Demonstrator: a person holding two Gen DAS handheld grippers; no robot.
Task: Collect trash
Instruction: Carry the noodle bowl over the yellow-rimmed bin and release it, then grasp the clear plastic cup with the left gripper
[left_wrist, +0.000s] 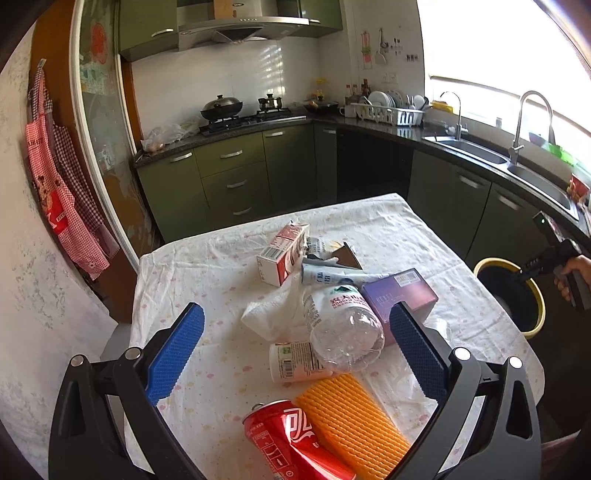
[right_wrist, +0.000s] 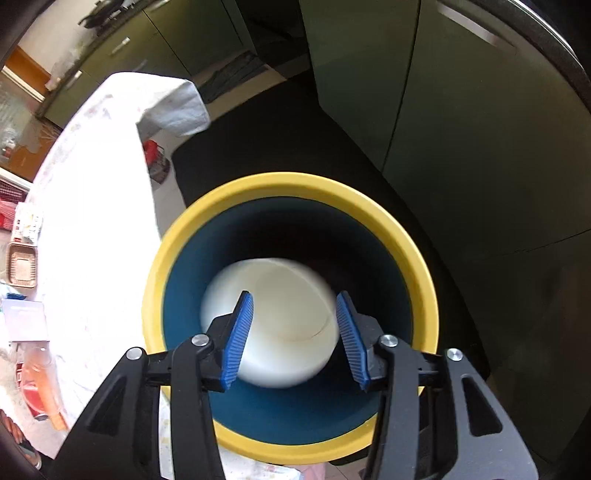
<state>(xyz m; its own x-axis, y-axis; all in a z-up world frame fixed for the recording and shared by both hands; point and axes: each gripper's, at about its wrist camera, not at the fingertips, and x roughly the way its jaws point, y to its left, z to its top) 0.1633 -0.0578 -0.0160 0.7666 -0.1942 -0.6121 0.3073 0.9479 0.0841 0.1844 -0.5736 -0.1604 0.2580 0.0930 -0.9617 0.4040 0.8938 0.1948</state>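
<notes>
In the left wrist view, trash lies on a cloth-covered table (left_wrist: 221, 266): a clear plastic bottle (left_wrist: 343, 328), a crushed red can (left_wrist: 291, 443), an orange ridged piece (left_wrist: 351, 421), a small white bottle (left_wrist: 291, 362), a purple box (left_wrist: 402, 295), a red-and-white carton (left_wrist: 284, 254) and crumpled tissue (left_wrist: 273, 314). My left gripper (left_wrist: 295, 325) is open above the pile. My right gripper (right_wrist: 293, 306) is open over the yellow-rimmed bin (right_wrist: 406, 236), which also shows in the left wrist view (left_wrist: 535, 291). A blurred white cup (right_wrist: 284, 317) is in the air inside the bin, between the fingers and free of them.
Dark green kitchen cabinets (left_wrist: 236, 173) stand behind the table and a sink (left_wrist: 476, 151) runs along the right. The bin stands on a dark floor mat (right_wrist: 280, 129) close to the table's right edge (right_wrist: 147, 206). A red apron (left_wrist: 59, 199) hangs on the left wall.
</notes>
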